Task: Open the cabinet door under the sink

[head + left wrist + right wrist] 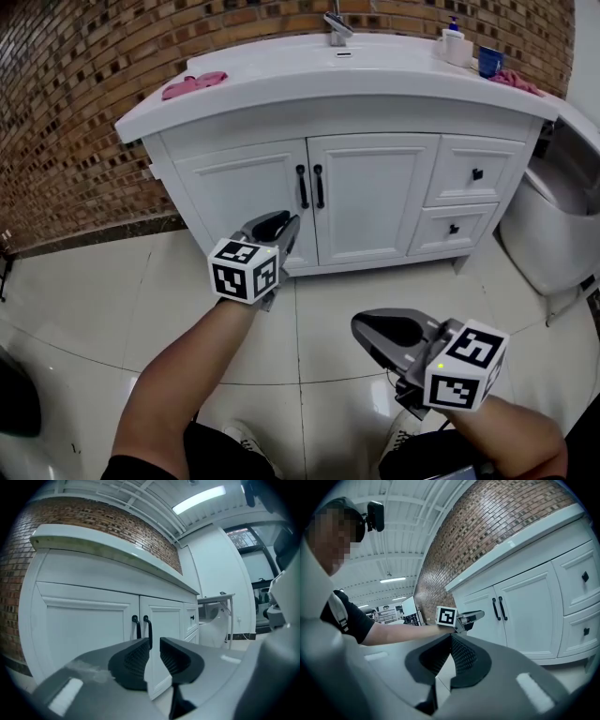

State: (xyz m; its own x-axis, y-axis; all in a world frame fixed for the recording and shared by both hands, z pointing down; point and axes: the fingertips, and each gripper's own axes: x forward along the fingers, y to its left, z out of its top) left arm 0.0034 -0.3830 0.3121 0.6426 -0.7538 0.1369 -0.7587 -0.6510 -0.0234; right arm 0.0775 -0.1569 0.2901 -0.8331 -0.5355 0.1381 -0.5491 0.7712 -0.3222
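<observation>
A white vanity cabinet under the sink has two doors that stand closed. Their black bar handles sit side by side at the middle seam. My left gripper hovers just in front of the left door, below the handles, apart from them. Its jaws are open with nothing between them, and the handles show just beyond the gap. My right gripper hangs lower and farther back over the floor, its pads meeting at the tips and holding nothing. The right gripper view also shows the left gripper near the doors.
Two drawers with black knobs sit right of the doors. A white toilet stands at the far right. On the counter are a pink cloth, a faucet, a soap bottle and a blue cup. A brick wall is behind.
</observation>
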